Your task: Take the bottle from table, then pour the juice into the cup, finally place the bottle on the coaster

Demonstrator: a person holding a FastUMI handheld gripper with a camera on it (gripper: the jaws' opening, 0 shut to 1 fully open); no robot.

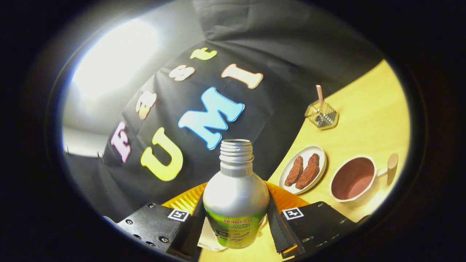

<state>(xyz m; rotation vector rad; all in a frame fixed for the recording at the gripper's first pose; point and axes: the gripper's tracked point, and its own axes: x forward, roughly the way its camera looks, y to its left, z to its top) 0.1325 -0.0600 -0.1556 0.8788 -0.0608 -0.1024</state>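
**Careful now: an open bottle is riding in the jaws**

Right now the jaws (236,225) are squeezing the bottle (236,196), one finger pressing on each side of its body. The bottle is sitting between the fingers with its neck pointing away, and no cap is showing on its threaded top. The whole scene is leaning, so the bottle is probably leaning too.

I am thinking juice could be spilling onto the bench (367,105) if the bottle is tipping too soon, because the cup (354,178) is lying well off to the side, beyond the fingers. The smooth round body could also be slipping if the squeeze is getting weak. The plate (287,171) is sitting just beside the cup, so a wide pour could be wetting the food.

Counting: one bottle, one cup, one plate with two brown pieces of food (303,171), one wire basket (322,115) holding one stick, and one orange round mat (189,198) behind the bottle, maybe the coaster.
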